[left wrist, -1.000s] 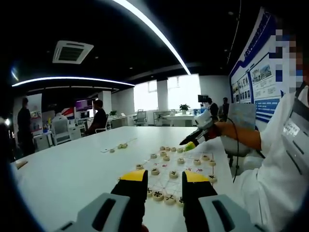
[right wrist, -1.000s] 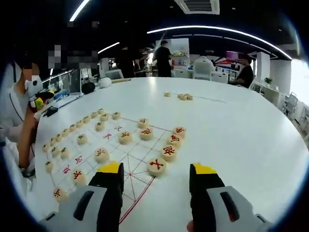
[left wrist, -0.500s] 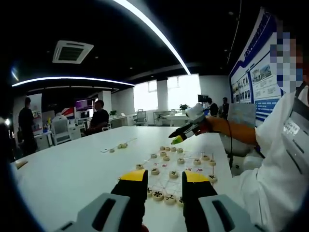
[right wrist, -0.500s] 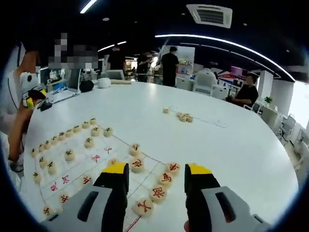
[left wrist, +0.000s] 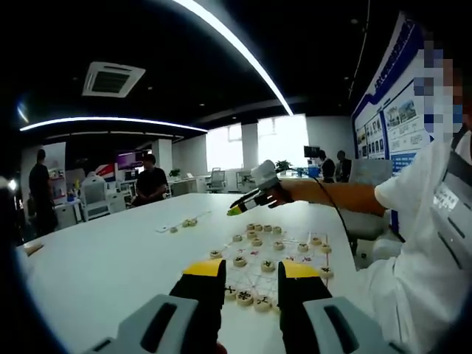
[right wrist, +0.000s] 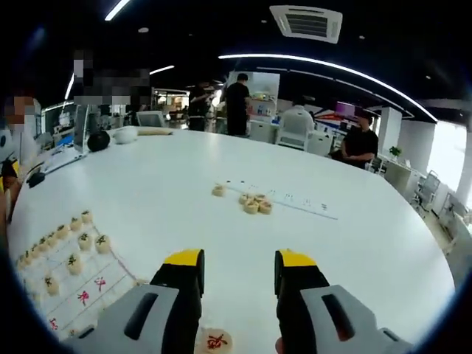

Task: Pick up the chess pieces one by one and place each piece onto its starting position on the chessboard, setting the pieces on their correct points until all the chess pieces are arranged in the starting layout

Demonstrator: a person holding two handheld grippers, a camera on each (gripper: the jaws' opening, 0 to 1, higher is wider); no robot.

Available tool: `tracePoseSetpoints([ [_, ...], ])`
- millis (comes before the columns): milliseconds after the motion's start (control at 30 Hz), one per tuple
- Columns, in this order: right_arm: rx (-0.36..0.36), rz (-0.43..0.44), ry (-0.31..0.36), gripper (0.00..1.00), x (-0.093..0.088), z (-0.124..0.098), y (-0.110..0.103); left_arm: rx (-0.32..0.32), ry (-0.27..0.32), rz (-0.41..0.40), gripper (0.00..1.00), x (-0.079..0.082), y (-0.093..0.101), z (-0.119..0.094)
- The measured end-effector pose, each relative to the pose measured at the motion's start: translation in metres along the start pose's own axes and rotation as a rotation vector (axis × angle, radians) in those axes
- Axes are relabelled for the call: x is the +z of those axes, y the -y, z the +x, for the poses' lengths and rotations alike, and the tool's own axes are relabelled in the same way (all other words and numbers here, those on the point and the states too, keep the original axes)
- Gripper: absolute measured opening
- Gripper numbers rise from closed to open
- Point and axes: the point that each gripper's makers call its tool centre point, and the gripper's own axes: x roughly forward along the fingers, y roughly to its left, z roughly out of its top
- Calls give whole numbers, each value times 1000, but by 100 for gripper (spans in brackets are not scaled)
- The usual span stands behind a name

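The white surface (right wrist: 221,169) spreads wide around me, round-edged and reaching back toward people seated and standing at the far side of the room. On it lies the chessboard (left wrist: 284,254), a thin sheet of red lines; in my left gripper view it sits just past my left gripper (left wrist: 251,271), and in my right gripper view its corner shows at the lower left.

My right arm, in a white sleeve (left wrist: 413,206), stretches out over the board, carrying my right gripper (left wrist: 247,205) above the board's far edge, its tip toward the loose pieces. In its own view my right gripper (right wrist: 238,264) has its jaws parted with nothing between them, held above bare surface. My left jaws are likewise apart and hold nothing.

The placed chess pieces (left wrist: 258,240), pale discs with dark or red characters, stand in rows on the board's points; a row of them runs along the board's edge in the right gripper view (right wrist: 74,236). One red-marked piece (right wrist: 214,341) lies right beneath my right jaws. A small cluster of loose pieces (right wrist: 251,203) waits well apart from the board, beside a thin strip (right wrist: 295,200) lying on the surface.
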Motion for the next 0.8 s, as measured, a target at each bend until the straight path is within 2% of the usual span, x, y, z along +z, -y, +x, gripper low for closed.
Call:
tracePoseSetpoints([
  [167,-29,-3,-12,38,7,32,15,9,-3,-6,30,-2,-3,-1],
  [267,-42,11,-41,37,4,57,24,16,-2,-8,30,-1,-5,-3],
  [533,-123,29,-82,35,-4,105,44,16,0,-13,30,-3,-7,-3],
  [567,-133,30,-81,35,-9,99,38,17,1,-13,30,-3,-8,-3],
  [633,-149,30,-85,34,-7,112,46,16,3,-19,30,-3,-9,-3],
  [800,-166,13,-66,34,0,128,46,17,-4,-24,30,-6,-10,-2],
])
